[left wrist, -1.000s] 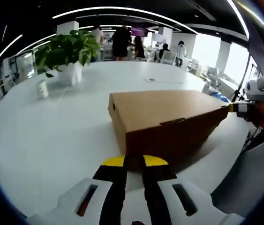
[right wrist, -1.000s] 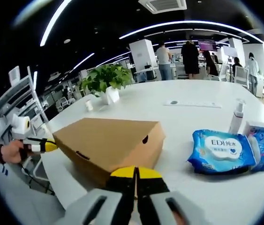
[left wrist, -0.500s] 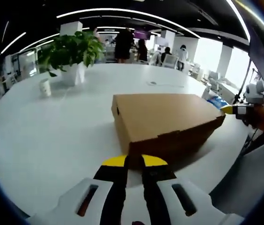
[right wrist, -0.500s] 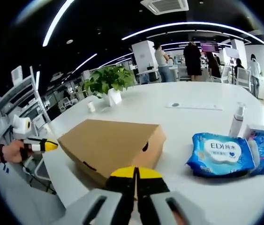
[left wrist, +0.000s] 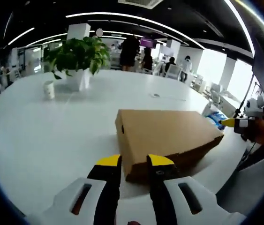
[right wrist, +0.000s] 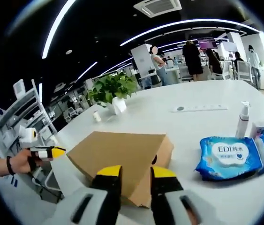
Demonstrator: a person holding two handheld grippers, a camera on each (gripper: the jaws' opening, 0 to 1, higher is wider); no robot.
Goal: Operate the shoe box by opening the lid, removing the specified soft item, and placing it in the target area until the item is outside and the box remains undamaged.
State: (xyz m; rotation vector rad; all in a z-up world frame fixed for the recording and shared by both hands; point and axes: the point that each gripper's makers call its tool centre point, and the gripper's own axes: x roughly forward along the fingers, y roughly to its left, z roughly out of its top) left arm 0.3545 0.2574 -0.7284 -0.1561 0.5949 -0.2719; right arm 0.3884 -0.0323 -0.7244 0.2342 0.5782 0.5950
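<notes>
— What are the two grippers doing at this moment?
— The left gripper has its yellow-tipped jaws spread, with a clear gap between them; a second ago they were pressed together. The right gripper shows the same change, its jaws now apart. Neither holds anything.

— And the shoe box?
— The brown cardboard shoe box sits on the white table, lid shut. In the left gripper view its near corner lies right between and just beyond the jaw tips. In the right gripper view the box likewise has a corner at the jaw tips, and it looks nearer than in the earlier frames, because the camera has moved in.

— Can you see one gripper from the other?
— Yes. In the left gripper view the right gripper's yellow tip sits at the box's far right corner, held by a hand. In the right gripper view the left one is at the box's left corner, also in a hand.

— What else is on the table?
— A blue wet-wipes pack to the right of the box, well apart from it, with a spray bottle behind. Farther back stand a potted plant and a small white cup. People stand in the background.
</notes>
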